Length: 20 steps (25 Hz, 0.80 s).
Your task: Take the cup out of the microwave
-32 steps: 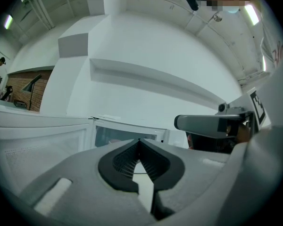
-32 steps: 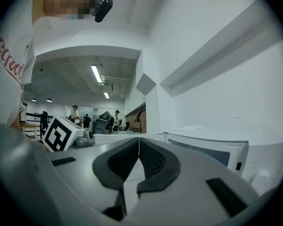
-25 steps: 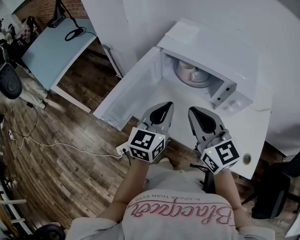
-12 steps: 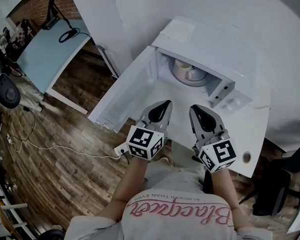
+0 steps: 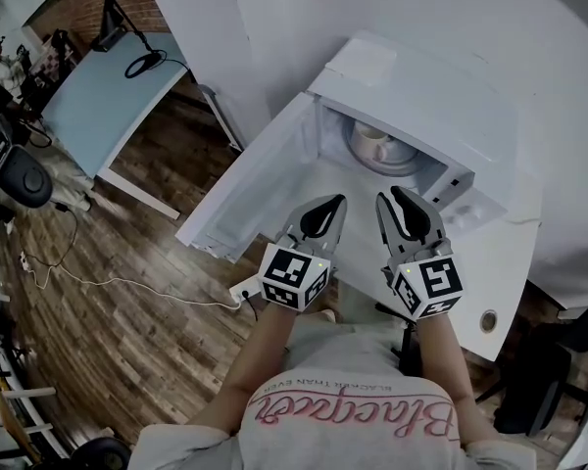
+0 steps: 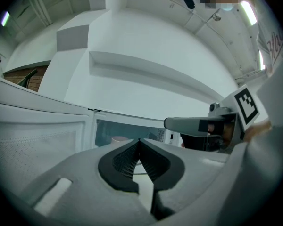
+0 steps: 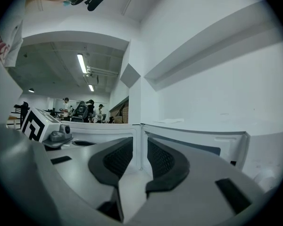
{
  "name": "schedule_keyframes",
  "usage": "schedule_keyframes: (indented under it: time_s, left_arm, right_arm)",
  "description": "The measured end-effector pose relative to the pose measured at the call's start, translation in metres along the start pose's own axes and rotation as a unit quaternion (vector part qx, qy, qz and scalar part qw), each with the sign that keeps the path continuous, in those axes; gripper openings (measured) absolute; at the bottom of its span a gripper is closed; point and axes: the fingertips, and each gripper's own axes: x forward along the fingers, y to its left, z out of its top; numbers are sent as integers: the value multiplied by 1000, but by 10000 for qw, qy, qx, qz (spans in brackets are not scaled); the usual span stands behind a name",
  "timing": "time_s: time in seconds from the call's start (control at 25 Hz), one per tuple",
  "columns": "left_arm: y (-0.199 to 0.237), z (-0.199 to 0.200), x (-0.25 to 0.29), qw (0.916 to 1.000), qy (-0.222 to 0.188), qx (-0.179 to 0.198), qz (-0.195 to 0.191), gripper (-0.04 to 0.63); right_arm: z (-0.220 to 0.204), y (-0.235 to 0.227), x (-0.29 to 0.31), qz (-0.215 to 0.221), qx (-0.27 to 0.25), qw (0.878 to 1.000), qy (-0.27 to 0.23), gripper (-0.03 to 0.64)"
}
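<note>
- White walls are seen all around the cup (image 5: 370, 144); where exactly is it placed?
- It is stood upright on the round turntable plate (image 5: 404, 161) inside the microwave (image 5: 421, 91), whose door (image 5: 250, 179) is swung wide to the left.
- How is each hand-held gripper set?
- The left hand-held gripper (image 5: 334, 202) is pressed together, with nothing between its jaws. The jaws of the right hand-held gripper (image 5: 401, 195) have just been opening. They are now partly spread, and nothing is held between them.
- Which way is the cup found from them?
- Ahead of both and deeper in the cavity. From the right one it lies ahead and slightly to the left. Both tips are kept outside the opening, about equally near. The right one, being spread, is judged the likelier to be sent in. The cup's long axis is vertical, so level jaws could be closed on its sides.
</note>
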Motion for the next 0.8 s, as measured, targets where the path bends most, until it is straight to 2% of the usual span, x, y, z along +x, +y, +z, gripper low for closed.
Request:
schedule_keyframes:
  time_s: [0.24,0.6,0.8]
  left_arm:
    - [7,-4,10,10000,36,76,50,3]
    - [16,-26,21,9996,240,73,85,3]
    - [21,-31,31,9997,236,63,62,3]
  right_arm:
    - [-18,-22,19,-223,23,9997,139,179]
    - [-53,-40,46,-338,68,9983,469,175]
    - [-70,-57,62,-436,221,9972,561,151]
